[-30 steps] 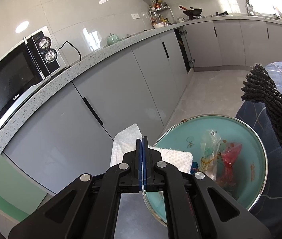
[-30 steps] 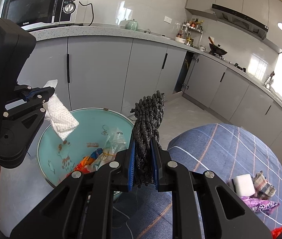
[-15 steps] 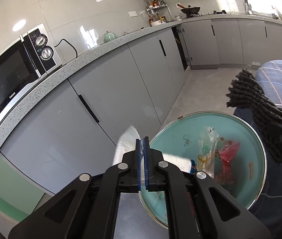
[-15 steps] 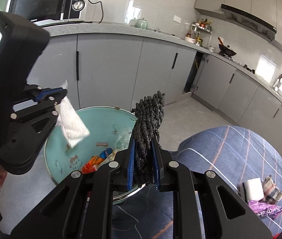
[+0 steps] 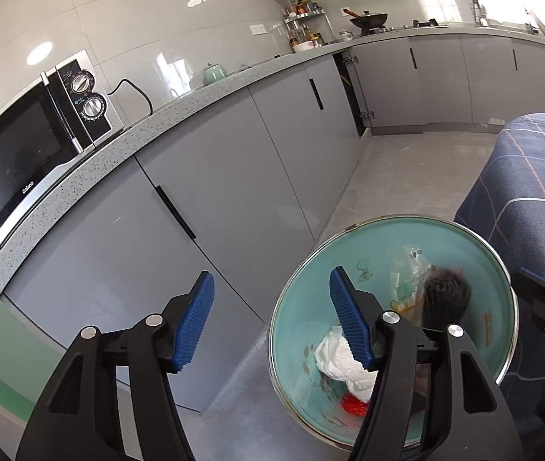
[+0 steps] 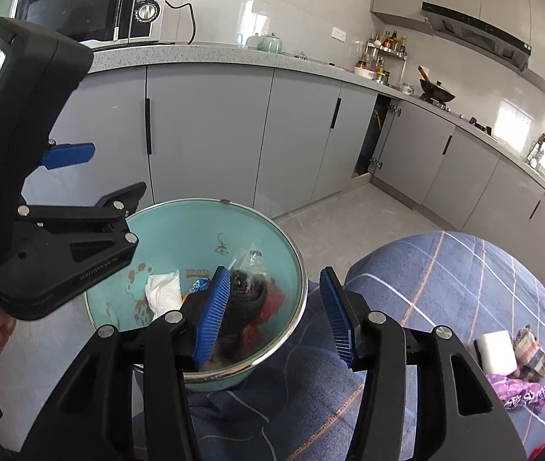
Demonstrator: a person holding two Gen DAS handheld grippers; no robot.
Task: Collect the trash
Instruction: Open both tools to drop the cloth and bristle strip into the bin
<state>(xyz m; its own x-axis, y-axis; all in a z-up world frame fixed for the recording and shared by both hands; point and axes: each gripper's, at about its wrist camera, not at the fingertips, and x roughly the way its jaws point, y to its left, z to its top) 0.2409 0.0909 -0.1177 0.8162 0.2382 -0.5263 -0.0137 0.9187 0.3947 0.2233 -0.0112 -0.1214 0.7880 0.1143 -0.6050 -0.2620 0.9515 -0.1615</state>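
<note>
Holding both tools over the round teal metal bin point(image 6: 291, 265), I have my left tool point(image 5: 272, 322) and my right tool point(image 6: 276, 311) wide open with nothing in them. The crumpled white paper towel point(image 5: 339, 361) and the dark knitted rag point(image 6: 249, 299) lie inside the bin.

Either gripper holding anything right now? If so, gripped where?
Nothing held. Left gripper and right gripper are both open; the white tissue and black scrubber lie in the bin.

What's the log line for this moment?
left gripper: open, empty | right gripper: open, empty | white tissue, dark scrubber: in teal bin | stage: released
</note>
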